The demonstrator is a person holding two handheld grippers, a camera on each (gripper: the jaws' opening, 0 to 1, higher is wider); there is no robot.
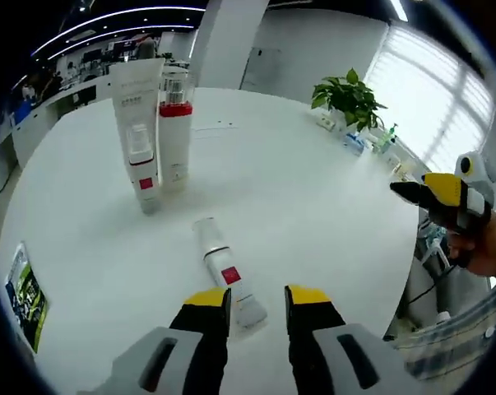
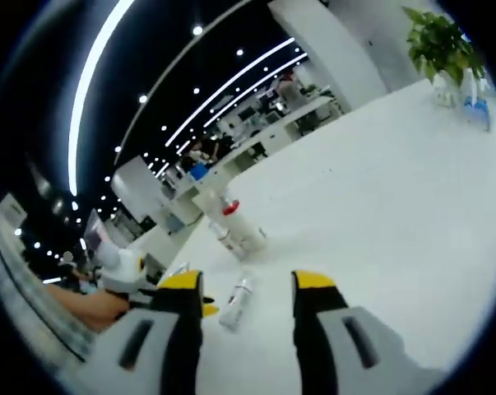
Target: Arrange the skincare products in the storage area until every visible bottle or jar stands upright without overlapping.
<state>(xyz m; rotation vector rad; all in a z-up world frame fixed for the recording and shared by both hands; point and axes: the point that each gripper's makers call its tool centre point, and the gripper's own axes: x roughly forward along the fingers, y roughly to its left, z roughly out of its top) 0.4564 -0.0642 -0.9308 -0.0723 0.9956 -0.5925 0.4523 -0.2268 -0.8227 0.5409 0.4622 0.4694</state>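
The left gripper [image 1: 257, 306] hangs with its yellow-tipped jaws apart and empty, just short of the fallen tube [image 1: 227, 271], which lies flat on the white table [image 1: 313, 206] with its cap end towards the jaws. To do this well, I would come down so the jaws straddle the tube's body, close squarely, then tip it up and set it clear of the upright tube [image 1: 139, 132] and the red-collared bottle [image 1: 175, 123], which stand just beside each other further back. The right gripper [image 2: 248, 298] is likewise spread and holding nothing. Its view takes the same cluster from low and far, while the left gripper view gives the close look at the tube and shows the potted plant [image 1: 349, 97].
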